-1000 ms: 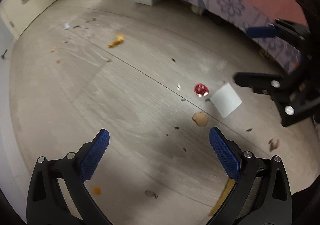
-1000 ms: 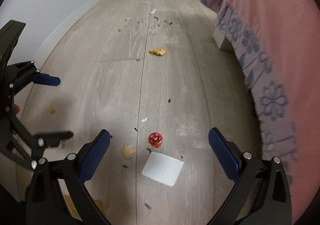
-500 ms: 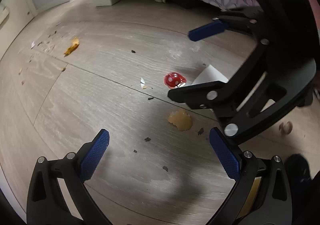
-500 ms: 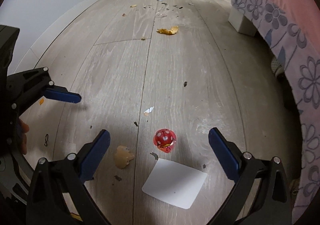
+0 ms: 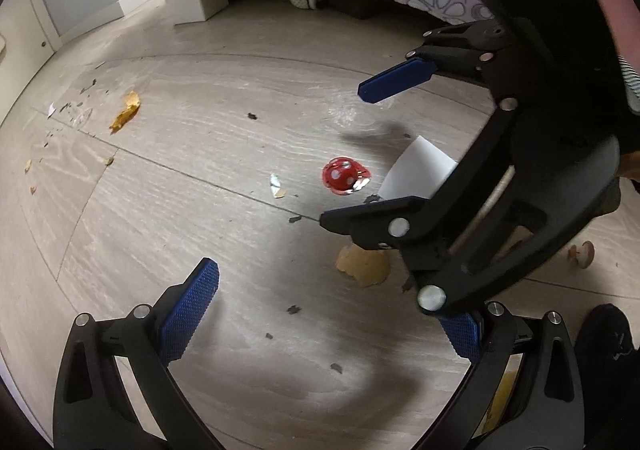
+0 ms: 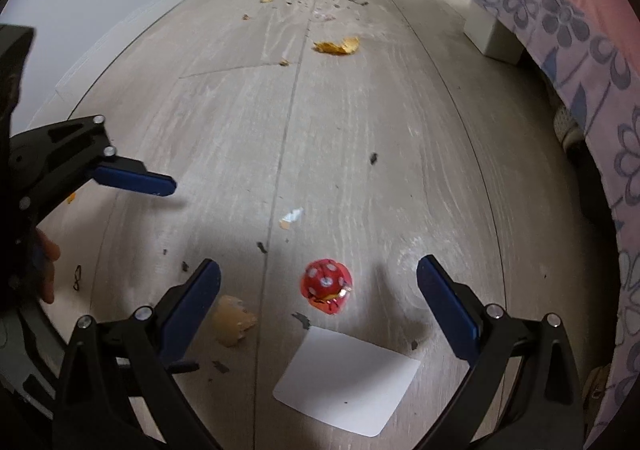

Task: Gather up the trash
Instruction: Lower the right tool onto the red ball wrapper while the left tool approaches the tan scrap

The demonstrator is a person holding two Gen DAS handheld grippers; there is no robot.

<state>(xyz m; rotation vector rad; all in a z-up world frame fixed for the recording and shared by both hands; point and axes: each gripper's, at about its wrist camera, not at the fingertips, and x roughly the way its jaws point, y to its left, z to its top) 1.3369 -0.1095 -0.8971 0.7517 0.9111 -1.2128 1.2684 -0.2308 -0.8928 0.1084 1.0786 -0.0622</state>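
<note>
Pale wood-plank floor (image 6: pixel 360 129) littered with scraps, a floral bed skirt (image 6: pixel 580 49) along the right. From left to right in the right wrist view: left gripper (image 6: pixel 168 250), jaws apart and empty; tan scrap (image 6: pixel 232 324); red spotted wrapper (image 6: pixel 326 284) with a white card (image 6: pixel 348 382) just nearer. Right gripper (image 6: pixel 318 292), jaws spread wide and empty, brackets the wrapper without touching; an orange scrap (image 6: pixel 338 45) lies far up the floor.

The red spotted wrapper (image 6: pixel 326 285) lies on bare floor (image 6: pixel 360 137) between the wide-apart fingers of the right gripper (image 6: pixel 318 290), nothing touching it; just behind it toward the camera lies a white card (image 6: pixel 346 374); to its left a tan scrap (image 6: pixel 232 324); ahead of it the floor runs open but for small crumbs; to its right the bed skirt (image 6: pixel 592 61) walls the way; the left gripper (image 6: pixel 160 185), open, hangs to its left.
</note>
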